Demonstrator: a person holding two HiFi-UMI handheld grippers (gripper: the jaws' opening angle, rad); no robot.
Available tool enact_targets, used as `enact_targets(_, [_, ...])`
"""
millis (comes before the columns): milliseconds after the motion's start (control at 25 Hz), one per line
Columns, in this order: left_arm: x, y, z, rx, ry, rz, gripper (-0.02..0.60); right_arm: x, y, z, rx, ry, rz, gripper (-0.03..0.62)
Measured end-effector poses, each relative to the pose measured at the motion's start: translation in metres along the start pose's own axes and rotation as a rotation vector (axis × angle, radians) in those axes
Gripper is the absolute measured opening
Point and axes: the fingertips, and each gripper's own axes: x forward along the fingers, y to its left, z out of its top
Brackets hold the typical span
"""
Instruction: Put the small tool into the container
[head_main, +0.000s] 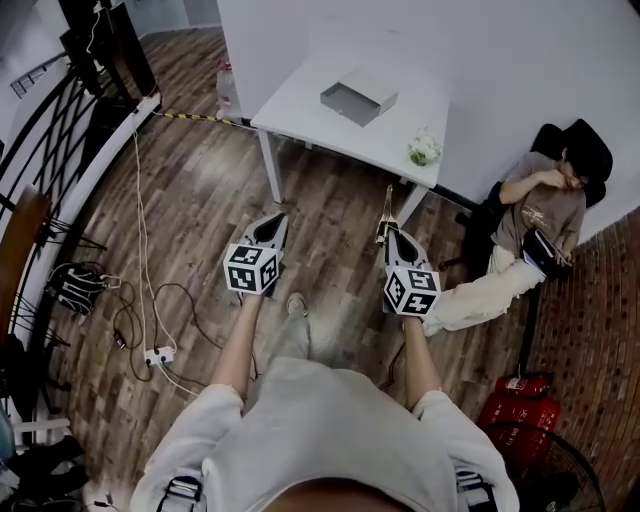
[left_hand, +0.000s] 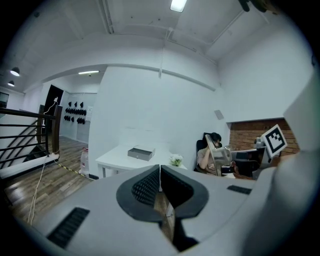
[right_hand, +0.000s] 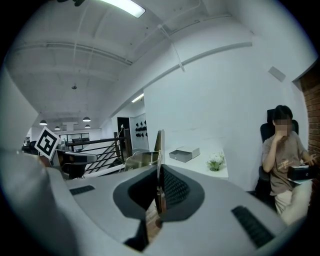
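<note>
Clamping right gripper (head_main: 391, 236): we logged it clenched on a thin flat metal small tool (head_main: 387, 210), over the brown wooden floor (head_main: 200, 200).
Left gripper (head_main: 278, 222): we logged jaws pressed together, empty.
Container (head_main: 358, 97): grey shallow rectangular box, sat on the white table (head_main: 300, 105), well apart from both grippers.
Plant (head_main: 424, 149): small, white-flowered, near the table's edge.

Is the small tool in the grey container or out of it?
Out: the right tongs grip the small tool, away from the container on the table.
</note>
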Motion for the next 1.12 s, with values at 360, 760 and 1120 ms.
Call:
enact_targets(360, [0.094, 0.057, 0.026, -0.023, 0.021, -0.048, 0.012, 0.095, -0.023, 0.027, -0.006, 0.023, -0.039, 0.000])
enact_targets(760, [0.188, 0.127, 0.073, -0.010, 0.025, -0.103, 0.012, 0.199, -0.038, 0.061, 0.003, 0.028, -0.089, 0.000])
enact_targets(1120, [0.253, 0.181, 0.095, -0.001, 0.033, -0.139, 0.012, 0.277, -0.044, 0.079, 0.000, 0.027, -0.120, 0.000])
